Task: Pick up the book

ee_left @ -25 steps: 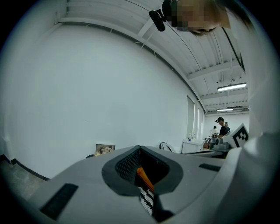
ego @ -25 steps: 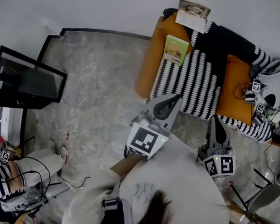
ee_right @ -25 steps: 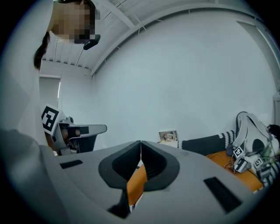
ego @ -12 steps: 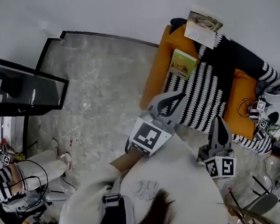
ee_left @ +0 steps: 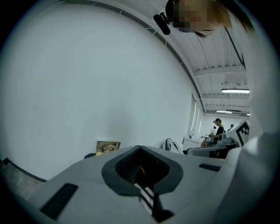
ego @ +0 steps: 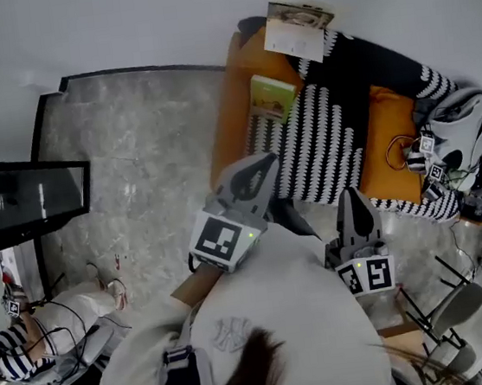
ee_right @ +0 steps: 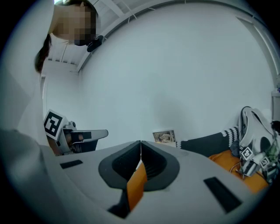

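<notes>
Item: book (ego: 271, 98) — green cover, lying flat on the orange sofa (ego: 228, 102) toward its left end, just beside the striped blanket (ego: 322, 142). Nothing is touching it.
L gripper (ego: 260, 172): jaws pressing together at the tips, gripping nothing. It's pointing at the sofa, tip near the front edge and short of the book.
R gripper (ego: 353, 201): jaws likewise meeting, nothing between them. It's hovering by the blanket's front edge, well apart from the book.
Nearby: picture (ego: 297, 25) leaning on the wall behind the book; grey-white backpack (ego: 464, 129) sitting at the sofa's far right w/ a cable (ego: 398, 159) beside it.
Stage (est.): approaching, pick-up not yet begun.
Risk 1: both sets of jaws are closed. Arriving w/o opening, they'd be shoving the book along the cushion instead of gripping it.
Risk 2: book is lying flat on soft upholstery — a jaw digging for the edge could be sinking in, pinching the cover only, and leaving the pages flopping open or slipping out.
Risk 3: overshooting could be knocking the picture over.
</notes>
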Demonstrator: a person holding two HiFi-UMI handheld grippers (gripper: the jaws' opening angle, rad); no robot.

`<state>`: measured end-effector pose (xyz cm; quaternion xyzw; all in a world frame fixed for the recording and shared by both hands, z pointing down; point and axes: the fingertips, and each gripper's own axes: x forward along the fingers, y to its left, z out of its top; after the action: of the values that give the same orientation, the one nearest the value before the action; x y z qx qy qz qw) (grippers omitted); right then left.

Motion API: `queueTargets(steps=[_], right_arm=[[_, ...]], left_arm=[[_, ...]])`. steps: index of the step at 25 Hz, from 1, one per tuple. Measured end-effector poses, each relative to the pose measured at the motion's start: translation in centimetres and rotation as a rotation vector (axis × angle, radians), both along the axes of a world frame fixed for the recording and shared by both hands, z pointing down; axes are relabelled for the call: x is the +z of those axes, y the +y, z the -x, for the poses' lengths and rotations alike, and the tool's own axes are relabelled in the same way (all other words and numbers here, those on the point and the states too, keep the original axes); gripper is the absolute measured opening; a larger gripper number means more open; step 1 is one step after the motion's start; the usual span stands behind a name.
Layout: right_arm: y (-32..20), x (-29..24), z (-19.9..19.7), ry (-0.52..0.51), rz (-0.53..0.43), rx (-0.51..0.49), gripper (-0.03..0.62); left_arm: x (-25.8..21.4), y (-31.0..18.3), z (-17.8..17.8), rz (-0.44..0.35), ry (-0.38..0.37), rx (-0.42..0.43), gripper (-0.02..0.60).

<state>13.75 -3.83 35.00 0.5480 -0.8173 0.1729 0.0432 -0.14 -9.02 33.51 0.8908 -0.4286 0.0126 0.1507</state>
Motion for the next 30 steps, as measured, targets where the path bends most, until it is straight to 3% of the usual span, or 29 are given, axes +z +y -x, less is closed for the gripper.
queueTargets(steps=[3, 11, 19, 24, 30], right_arm=[[-1.7, 0.3, -1.5, 0.0, -0.008, -0.038, 0.02], [-5.9, 1.1, -4.8, -0.019, -0.017, -0.168, 0.02], [-8.5, 2.3, -3.9, -0.054, 0.04, -0.253, 0.02], [-9.0, 2.8, -3.0, -0.061, 0.07, -0.23, 0.02], [-10.5, 3.1, -1.9, -0.018, 0.073, -0.129, 0.02]], left_arm=[[0.9, -0.9, -0.8, 0.017, -0.037, -0.04, 0.009], [0.1, -3.3, -3.3, -0.007, -0.031, -0.182, 0.009], [0.9, -3.9, -1.5, 0.056, -0.074, -0.296, 0.009], [1.0, -5.0, -0.8, 0.07, -0.08, -0.273, 0.009], [1.8, -7.8, 0.0, 0.078, -0.026, -0.159, 0.009]])
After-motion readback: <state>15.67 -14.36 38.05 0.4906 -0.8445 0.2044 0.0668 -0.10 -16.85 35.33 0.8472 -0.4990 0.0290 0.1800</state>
